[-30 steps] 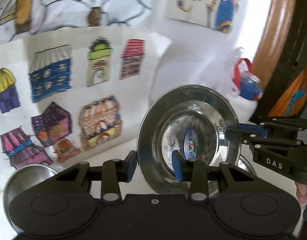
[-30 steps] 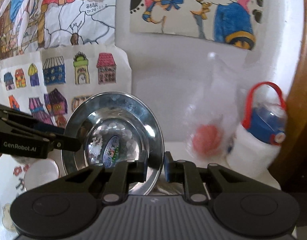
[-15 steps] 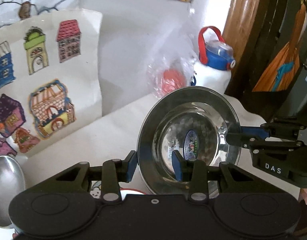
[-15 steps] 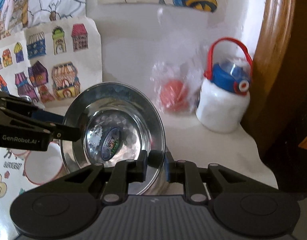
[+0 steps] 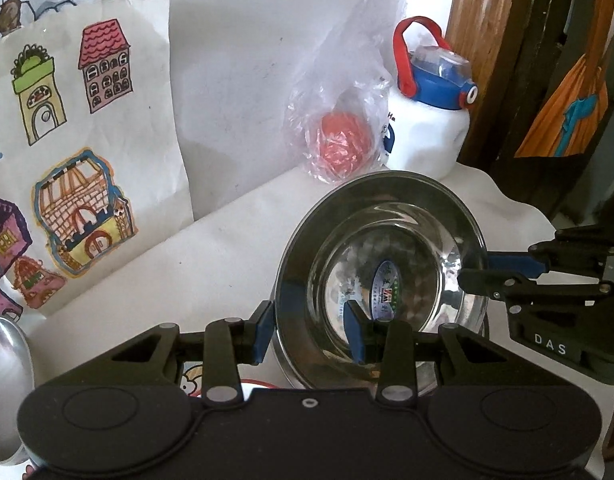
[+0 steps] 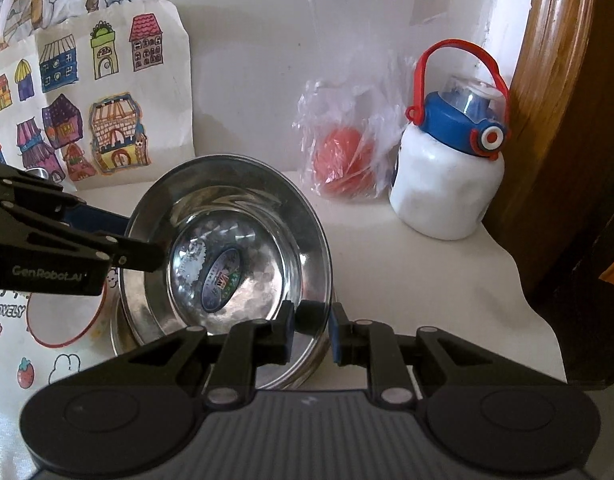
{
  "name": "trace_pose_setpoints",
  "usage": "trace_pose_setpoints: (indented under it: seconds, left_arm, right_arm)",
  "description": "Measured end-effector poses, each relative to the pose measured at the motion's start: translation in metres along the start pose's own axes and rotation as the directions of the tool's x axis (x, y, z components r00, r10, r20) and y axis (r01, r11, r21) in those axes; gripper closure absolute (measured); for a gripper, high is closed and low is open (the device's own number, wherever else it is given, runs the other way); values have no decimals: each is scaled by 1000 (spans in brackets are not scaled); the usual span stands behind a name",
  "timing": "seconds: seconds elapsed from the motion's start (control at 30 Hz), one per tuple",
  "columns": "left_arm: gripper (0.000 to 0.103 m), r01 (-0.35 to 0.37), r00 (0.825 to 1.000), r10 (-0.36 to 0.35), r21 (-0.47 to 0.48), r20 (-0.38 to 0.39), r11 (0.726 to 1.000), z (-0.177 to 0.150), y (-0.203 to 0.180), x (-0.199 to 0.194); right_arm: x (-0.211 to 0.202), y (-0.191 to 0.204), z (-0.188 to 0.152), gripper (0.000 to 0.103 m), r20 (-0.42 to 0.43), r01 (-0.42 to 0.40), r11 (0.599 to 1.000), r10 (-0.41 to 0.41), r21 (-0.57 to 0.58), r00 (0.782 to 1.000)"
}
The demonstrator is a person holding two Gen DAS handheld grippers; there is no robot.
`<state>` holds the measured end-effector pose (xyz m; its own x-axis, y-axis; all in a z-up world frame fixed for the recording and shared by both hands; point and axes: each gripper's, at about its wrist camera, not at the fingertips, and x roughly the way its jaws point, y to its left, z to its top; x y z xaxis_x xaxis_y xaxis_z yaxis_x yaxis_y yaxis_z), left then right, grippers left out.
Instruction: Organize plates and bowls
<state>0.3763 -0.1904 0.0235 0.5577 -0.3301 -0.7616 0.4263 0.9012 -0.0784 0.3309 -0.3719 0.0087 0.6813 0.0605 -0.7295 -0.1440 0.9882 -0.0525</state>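
Left gripper (image 5: 310,334) and right gripper (image 6: 310,330) each pinch the steel bowl's (image 6: 243,216) rim between their jaws.

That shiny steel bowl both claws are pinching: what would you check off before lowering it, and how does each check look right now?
1. Left gripper straddles the steel bowl rim: ok.
2. Right gripper clamps the opposite rim: ok.
3. Bowl sits level: not ok, it tilts toward the cameras.
4. Another steel dish lies underneath to receive it: ok.
5. Plastic bag and water bottle stand apart from the bowl: ok.
6. Bowl already touching the dish below: cannot tell.
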Motion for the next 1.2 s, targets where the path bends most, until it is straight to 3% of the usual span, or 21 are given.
trace_pose_setpoints:
  seconds: [0.97,1.2]
  left_arm:
    - [60,12,999,-12,-17,-30,1000,-9,7,10]
    - [48,31,999,-31,-22,10,999,-11,6,-7]
  right_arm:
    - [5,18,-11,79,3,22,995,-22,-96,1000]
    - [-11,20,-12,60,31,30,995,-28,-91,999]
